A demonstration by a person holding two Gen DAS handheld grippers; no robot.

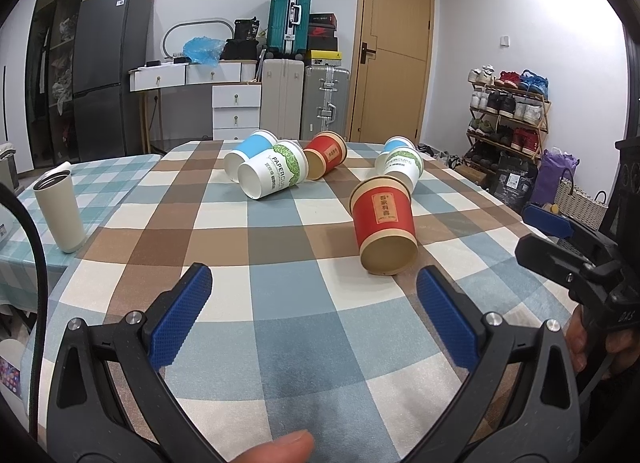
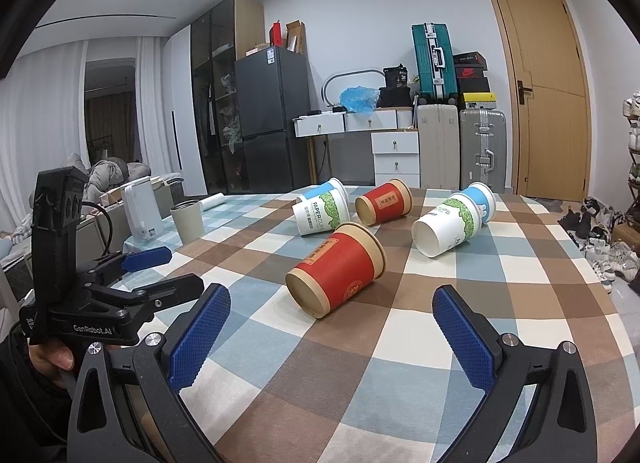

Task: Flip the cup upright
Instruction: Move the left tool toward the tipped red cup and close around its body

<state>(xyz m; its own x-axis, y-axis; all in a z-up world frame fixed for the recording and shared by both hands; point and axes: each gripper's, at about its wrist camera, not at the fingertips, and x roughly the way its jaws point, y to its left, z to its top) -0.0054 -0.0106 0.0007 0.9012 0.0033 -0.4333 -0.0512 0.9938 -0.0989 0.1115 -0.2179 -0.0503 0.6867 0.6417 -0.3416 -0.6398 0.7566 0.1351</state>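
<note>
Checked cloth covers the bench (image 1: 280, 303), and six paper cups are seen lying on their sides in the middle of both frames. The nearest red cup (image 2: 336, 273) lies at the centre of the right wrist view, its base turned toward the camera; in the left wrist view it (image 1: 384, 231) is placed right of centre. Both the left tongs (image 1: 314, 319) and the right tongs (image 2: 330, 341) are spread wide and nothing is held; the cup is not yet touched.

A risk is judged: the cup is light and round, so it may be rolled away by one finger arriving first, or its thin wall may be crushed by a hard squeeze.

A steel tumbler (image 1: 60, 215) is shown near in the left view. A white kettle (image 2: 141, 209) is shown only in the right view.
</note>
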